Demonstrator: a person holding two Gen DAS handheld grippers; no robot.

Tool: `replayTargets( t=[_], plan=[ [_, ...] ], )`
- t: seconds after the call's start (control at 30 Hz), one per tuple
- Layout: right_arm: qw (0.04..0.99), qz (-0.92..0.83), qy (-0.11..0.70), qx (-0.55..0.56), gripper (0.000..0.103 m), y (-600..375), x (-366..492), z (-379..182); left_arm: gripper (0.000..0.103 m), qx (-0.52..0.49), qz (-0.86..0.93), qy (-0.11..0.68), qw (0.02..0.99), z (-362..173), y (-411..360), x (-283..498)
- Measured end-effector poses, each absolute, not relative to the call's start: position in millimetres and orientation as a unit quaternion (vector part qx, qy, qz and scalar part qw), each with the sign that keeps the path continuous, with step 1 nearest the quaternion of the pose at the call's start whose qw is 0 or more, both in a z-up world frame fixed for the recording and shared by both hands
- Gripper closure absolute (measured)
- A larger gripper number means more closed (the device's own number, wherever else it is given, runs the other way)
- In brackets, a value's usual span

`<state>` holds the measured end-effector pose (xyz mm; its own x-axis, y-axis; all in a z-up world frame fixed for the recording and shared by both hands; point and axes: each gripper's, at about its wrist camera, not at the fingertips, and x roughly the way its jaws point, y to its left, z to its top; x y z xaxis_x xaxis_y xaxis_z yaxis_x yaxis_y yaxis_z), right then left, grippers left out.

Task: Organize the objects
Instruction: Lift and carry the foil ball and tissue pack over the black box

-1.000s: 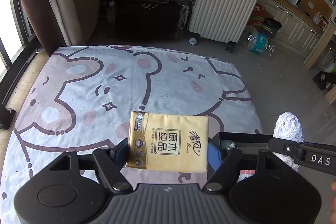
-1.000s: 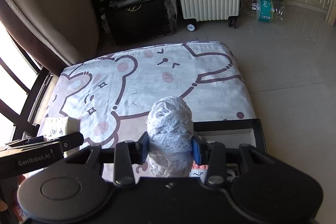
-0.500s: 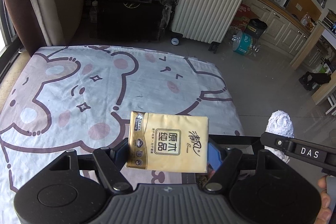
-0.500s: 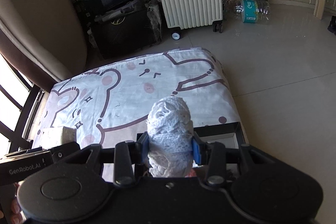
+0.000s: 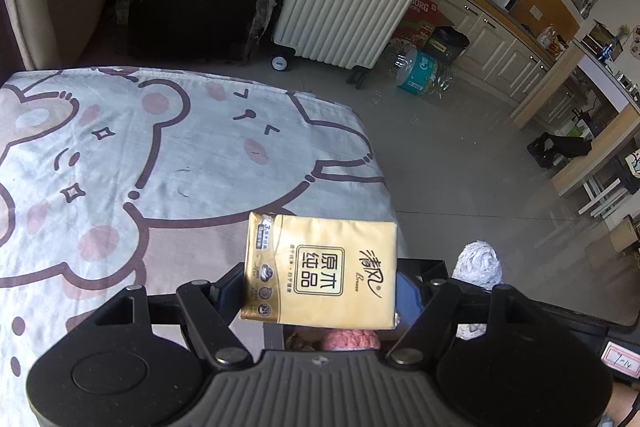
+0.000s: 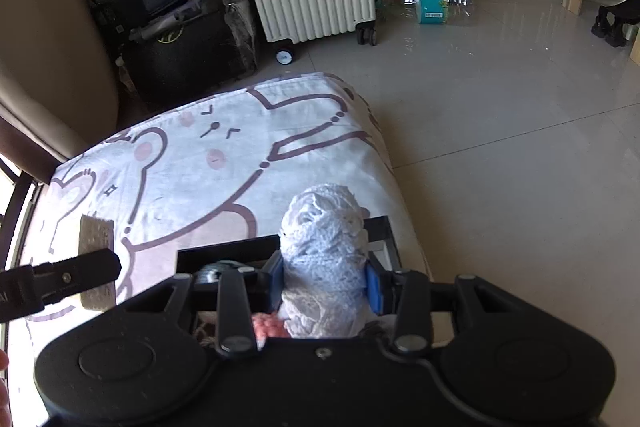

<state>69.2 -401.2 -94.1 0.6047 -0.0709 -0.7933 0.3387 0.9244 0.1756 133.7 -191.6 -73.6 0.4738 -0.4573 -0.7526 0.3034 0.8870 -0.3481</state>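
Both tongs loaded above a bed

The left tongs (image 5: 320,287) grip a gold tissue pack (image 5: 320,273); the right tongs (image 6: 325,285) clamp a white lace bundle (image 6: 324,259). Both hang over a black box (image 6: 228,251) at the edge of the bear-print bed (image 5: 180,155).

a flat gold tissue pack (image 5: 322,273) with dark printed characters hangs face-up above the black box (image 6: 382,227). beside it, a bundle of white lace (image 6: 324,251) stands upright over the same box.
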Motion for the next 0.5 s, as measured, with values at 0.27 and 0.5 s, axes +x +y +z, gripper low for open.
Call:
replayTargets(
  t=[0.27, 0.5],
  plan=[
    [0.883, -0.107, 0.44, 0.125, 0.062, -410, 78, -126, 0.029, -0.102, -0.242, 0.48, 0.837, -96, -215, 147],
    [0.874, -0.081, 0.471, 0.091, 0.062, -406, 94, -152, 0.029, -0.122, -0.26, 0.496, 0.819, -113, -230, 156]
  ],
)
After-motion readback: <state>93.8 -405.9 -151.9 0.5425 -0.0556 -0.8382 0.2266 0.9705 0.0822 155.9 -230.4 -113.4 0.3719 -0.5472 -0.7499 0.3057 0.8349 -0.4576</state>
